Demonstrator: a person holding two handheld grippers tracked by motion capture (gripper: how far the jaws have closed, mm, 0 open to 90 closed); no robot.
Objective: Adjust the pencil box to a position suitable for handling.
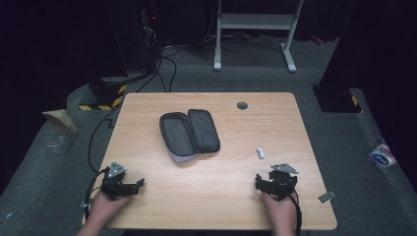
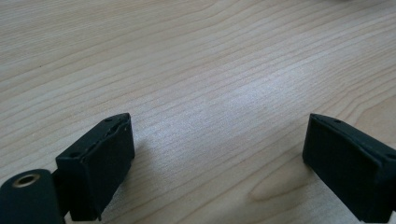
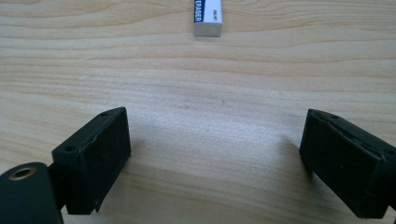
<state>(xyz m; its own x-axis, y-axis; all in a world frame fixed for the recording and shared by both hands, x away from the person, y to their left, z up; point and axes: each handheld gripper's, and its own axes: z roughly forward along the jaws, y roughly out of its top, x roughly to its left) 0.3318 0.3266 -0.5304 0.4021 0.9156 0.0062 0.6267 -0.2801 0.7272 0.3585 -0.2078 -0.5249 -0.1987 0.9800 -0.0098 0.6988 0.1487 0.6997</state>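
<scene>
A dark zip pouch (image 1: 190, 132) lies unzipped and spread flat on the wooden table (image 1: 231, 196), left of centre. A small white eraser (image 1: 260, 153) rests right of it; its sleeve end also appears at the top of the right gripper view as the eraser (image 3: 208, 17). My left gripper (image 1: 139, 184) rests near the front left edge, open, with bare wood between its jaws (image 2: 219, 140). My right gripper (image 1: 258, 182) sits near the front right, just short of the eraser, open and empty (image 3: 215, 140).
A grey cable grommet (image 1: 242, 105) is set in the table's far side. Beyond the table stand a white desk frame (image 1: 255, 29) and black cables on the floor (image 1: 164, 64). A white packet (image 1: 381, 155) lies on the floor at right.
</scene>
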